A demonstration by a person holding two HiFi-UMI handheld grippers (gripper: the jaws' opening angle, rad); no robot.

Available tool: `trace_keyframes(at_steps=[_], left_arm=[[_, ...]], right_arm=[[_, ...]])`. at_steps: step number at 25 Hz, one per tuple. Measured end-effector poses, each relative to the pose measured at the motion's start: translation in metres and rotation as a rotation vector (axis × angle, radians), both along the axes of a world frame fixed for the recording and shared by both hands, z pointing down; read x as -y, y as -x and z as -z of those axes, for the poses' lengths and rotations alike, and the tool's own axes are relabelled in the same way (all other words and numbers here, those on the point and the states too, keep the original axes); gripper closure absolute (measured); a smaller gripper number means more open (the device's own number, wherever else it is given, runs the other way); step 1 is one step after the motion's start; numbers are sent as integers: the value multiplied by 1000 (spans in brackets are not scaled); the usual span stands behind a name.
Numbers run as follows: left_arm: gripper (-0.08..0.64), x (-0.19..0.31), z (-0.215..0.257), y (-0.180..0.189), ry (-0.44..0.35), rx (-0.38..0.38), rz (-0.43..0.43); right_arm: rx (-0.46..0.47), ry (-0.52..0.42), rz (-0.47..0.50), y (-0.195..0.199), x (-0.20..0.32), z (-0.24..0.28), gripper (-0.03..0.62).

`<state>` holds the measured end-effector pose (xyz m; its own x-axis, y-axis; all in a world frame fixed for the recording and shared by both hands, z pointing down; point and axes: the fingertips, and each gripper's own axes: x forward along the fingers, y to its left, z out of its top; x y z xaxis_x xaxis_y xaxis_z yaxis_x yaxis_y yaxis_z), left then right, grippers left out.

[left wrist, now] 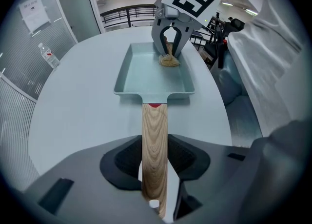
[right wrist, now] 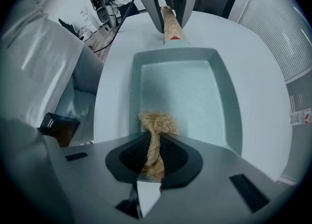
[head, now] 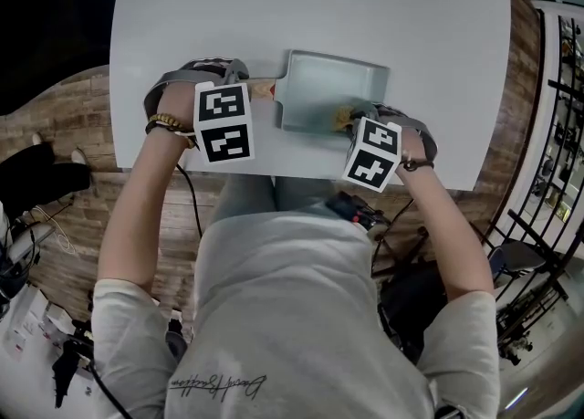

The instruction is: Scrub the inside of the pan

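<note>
**Two hand-held grippers at a pan: one pins the handle, the other presses a scrubber inside**

A pale grey bench (head: pixel 182 34) fills the upper part of the head view. A person (head: pixel 301 317) in a light shirt stands at its near edge with both arms reaching forward.

A rectangular, pale green pan (head: pixel 324 84) lies flat on the bench, close to the near edge and about midway along it. Its wooden handle (head: pixel 262 89) points to the person's left.

The left gripper (left wrist: pixel 155 169) comes down steeply onto the handle, its jaws clamped on either side of the wood. This is probably to stop the pan sliding or turning under the scrubbing.

The right gripper (right wrist: pixel 155 157) points straight down into the pan, toward the corner nearest the person and away from the handle. Its jaws are clenched on a tuft of tan, fibrous scrubber (right wrist: pixel 156 123). The loose end spreads out below the jaws and touches the pan floor. Held this way, the fibres meet the surface and the jaws do not.
</note>
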<state>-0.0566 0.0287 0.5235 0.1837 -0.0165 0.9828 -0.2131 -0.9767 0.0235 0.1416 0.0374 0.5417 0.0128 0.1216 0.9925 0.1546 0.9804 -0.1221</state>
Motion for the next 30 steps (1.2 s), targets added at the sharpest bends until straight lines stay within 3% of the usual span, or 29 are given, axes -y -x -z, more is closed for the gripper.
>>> trace_keyframes(at_steps=[5,12,30], left_arm=[[403,-6,2,-2,7,19,-44],[403,-9,2,-2,10,17,-43],[408,-5,0,-2,34,-25,82]], right_arm=[[9,-104,25,3,28,0,523],[34,-241,65,17,84,-2,523],[72,-219,56,17,88,-2,523]])
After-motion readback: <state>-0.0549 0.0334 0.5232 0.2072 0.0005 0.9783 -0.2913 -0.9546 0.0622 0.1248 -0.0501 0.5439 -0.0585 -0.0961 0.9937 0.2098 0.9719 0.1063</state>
